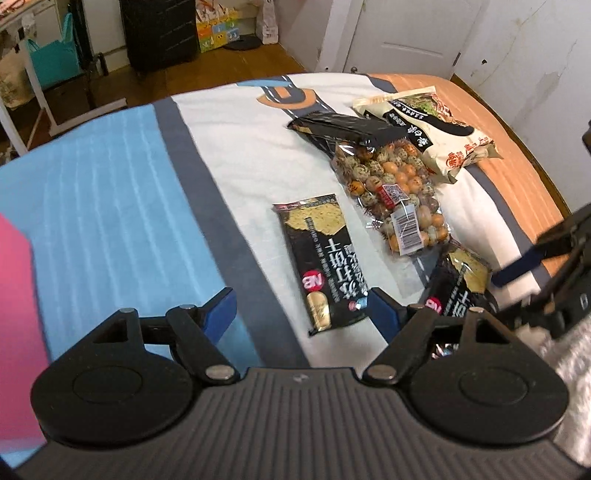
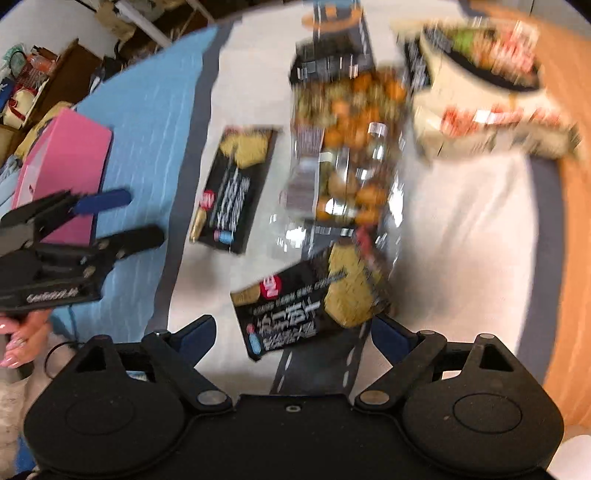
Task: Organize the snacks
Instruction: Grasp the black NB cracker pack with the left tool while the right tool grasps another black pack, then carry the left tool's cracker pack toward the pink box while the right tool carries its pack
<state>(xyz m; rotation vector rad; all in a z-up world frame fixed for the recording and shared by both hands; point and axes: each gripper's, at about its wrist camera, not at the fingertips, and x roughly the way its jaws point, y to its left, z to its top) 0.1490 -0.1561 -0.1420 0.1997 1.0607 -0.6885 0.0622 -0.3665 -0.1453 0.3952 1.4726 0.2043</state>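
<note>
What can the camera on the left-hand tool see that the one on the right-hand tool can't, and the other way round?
Only the left wrist view shows the room beyond the bed: a white door, a dark cabinet and a teal bag.

Only the right wrist view shows the person's hand holding the left gripper, jaws open, and the whole pink box, though much of this view is blurred.

Both show two black cracker packs, a clear bag of speckled round snacks and a cream bag.
</note>
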